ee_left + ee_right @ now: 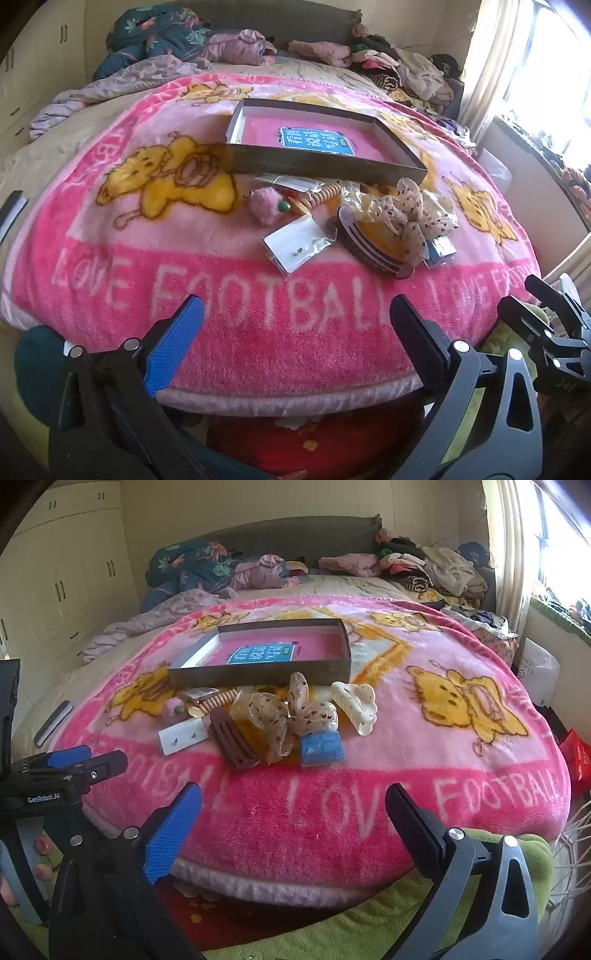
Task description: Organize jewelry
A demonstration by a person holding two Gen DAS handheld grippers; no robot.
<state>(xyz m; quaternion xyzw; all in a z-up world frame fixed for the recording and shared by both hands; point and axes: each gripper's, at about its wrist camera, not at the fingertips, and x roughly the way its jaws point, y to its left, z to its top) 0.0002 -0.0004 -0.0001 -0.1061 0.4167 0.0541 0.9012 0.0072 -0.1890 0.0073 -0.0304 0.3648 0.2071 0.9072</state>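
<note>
Jewelry [332,218] lies heaped on the pink blanket [221,288] of the bed, just in front of the shallow box [317,147], probably so each piece can be lifted over the near wall. In the left wrist view the left tool [295,343] is released, holding nothing, well short of the pile (near the blanket's edge). In the right wrist view the right tool [291,830] is likewise spread wide and empty; the brown comb [234,738], speckled clips [295,712], white claw clip [356,705] and earring card [181,738] lie touching, and the box looks unfilled.
</note>
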